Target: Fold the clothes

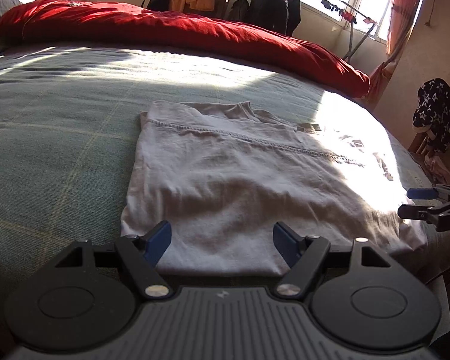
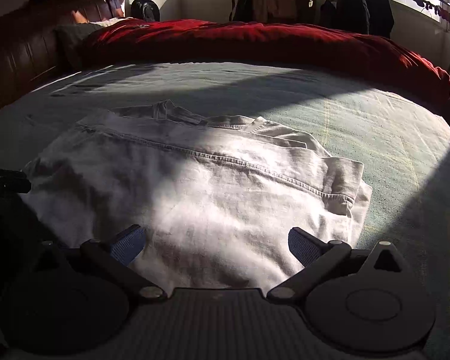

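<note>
Your biggest risk is the bed [image 1: 60, 138] itself: its green cover is soft and gives, so if you dive a tool too deep at the shirt's near hem you could pinch the cover along with the cloth and drag both when you lift. Next is the shirt [image 1: 225, 180]: it is already folded in on itself, with a stitched hem running across the top layer, and a grab that takes only that top layer would probably peel the fold open instead of carrying the stack over. Uneven lifting between your two hands would skew the next fold, and the strong sun patch on the shirt's right side washes out its edge, so you may misjudge where that corner lies. As for placement, the pale shirt lies flat on the bed, well short of the red duvet [image 1: 180, 36] at the far side. Your left tool [image 1: 222, 240] hangs released over the near hem, pads spread wide with only flat cloth below them and nothing pinched. Your right tool [image 2: 217, 244] is likewise released, poised over the near right part of the shirt, the folded sleeve edge just to its far right.
</note>
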Demonstrator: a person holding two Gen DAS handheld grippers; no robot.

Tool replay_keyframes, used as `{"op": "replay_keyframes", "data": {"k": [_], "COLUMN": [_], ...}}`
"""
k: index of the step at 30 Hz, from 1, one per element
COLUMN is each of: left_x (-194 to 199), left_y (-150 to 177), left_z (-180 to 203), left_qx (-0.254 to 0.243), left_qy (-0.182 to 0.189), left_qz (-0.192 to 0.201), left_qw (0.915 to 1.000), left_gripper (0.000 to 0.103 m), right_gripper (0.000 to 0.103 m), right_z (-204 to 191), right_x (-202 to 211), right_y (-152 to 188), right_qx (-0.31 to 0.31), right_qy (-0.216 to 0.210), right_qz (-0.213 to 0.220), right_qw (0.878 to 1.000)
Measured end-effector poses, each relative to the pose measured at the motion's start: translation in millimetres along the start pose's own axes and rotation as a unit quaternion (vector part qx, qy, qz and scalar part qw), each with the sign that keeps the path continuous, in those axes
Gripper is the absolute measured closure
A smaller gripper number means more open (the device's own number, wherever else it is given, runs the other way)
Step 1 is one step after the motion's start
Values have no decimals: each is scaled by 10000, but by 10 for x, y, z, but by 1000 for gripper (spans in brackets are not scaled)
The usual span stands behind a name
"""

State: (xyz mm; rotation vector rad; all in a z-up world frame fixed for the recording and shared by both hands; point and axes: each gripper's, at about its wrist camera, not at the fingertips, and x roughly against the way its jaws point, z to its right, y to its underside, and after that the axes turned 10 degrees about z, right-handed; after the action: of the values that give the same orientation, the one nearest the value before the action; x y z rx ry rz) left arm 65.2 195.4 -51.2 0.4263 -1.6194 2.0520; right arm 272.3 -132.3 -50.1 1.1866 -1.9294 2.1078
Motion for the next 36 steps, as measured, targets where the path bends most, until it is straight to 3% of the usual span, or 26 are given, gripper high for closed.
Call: {"op": "replay_keyframes", "data": {"k": [9,13,19,26,30,33,36], "left_x": [-129,-49,-278,-843,-814,-796,-932], "left_y": [196,30,-329,-300,-359,-541,-664], "left_z": [198,268,467,504,524,542,516], "left_qx": [-197,-366,-682,-426,-580,-732,-728], "left_qy": [-58,75,377,562,576,586,443], "left_qz": [-302,-209,140,-321,-336,-117,-104], "left_qw": [9993,9991,9969,9970,9961,9955,9963], "left_gripper": [25,25,24,24,24,23,23], "right_gripper": [0,0,0,0,0,0,0], "right_z": [-196,-128,27,141,144,126,155], "right_x": [-108,-47,50,24,-37,-43,26], "right_y": [216,260,251,363,394,333,192], "right_qx": [495,343,-13,-143,-41,62,-113], "right_qy": [12,-54,-90,-72,-136,-190,-430], "right_qz": [-345,-325,-195,-256,-325,-435,-274], "right_qw": [9982,9989,9998,9995,9994,9989,9986]}}
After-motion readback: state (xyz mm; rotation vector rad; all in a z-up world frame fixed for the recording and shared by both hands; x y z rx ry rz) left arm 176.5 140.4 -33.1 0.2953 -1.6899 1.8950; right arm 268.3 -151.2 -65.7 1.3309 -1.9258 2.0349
